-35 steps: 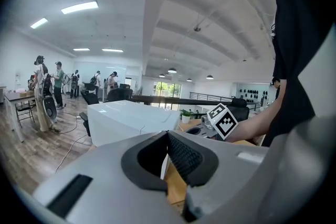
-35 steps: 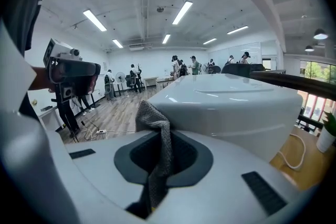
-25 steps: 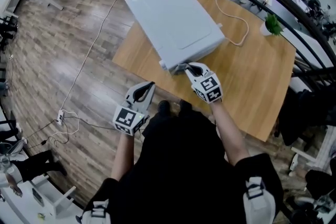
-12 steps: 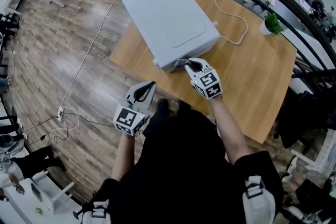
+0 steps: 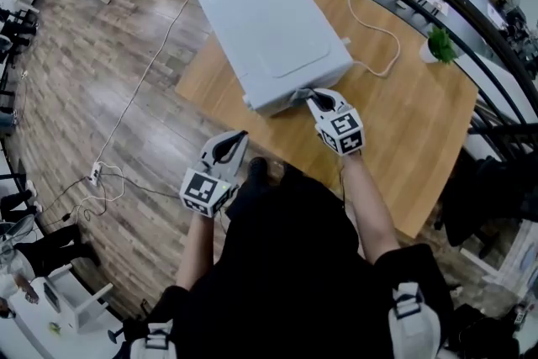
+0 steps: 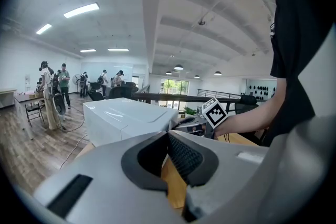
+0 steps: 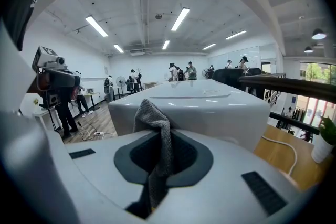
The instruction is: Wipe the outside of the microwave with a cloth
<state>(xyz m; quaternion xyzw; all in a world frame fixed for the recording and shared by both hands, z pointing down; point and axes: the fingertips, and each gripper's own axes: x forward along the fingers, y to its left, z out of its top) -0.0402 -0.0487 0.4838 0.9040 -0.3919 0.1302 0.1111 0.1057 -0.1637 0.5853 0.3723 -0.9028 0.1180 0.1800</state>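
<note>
I see an open office with a wood floor [image 5: 101, 80]. The wooden tabletop [image 5: 403, 139] carries the white microwave [image 5: 273, 29]. Right gripper [image 5: 309, 96] is clamped on the grey cloth [image 7: 157, 134] at the microwave's near edge. Left gripper [image 5: 238, 136] has its jaws together and empty, off the tabletop.

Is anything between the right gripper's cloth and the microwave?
Nothing visible. The right gripper is shut on the grey cloth, whose free end sits right at the near face of the microwave.

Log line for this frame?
right gripper: shut on cloth, at microwave near edge | left gripper: shut, empty, short of table
</note>
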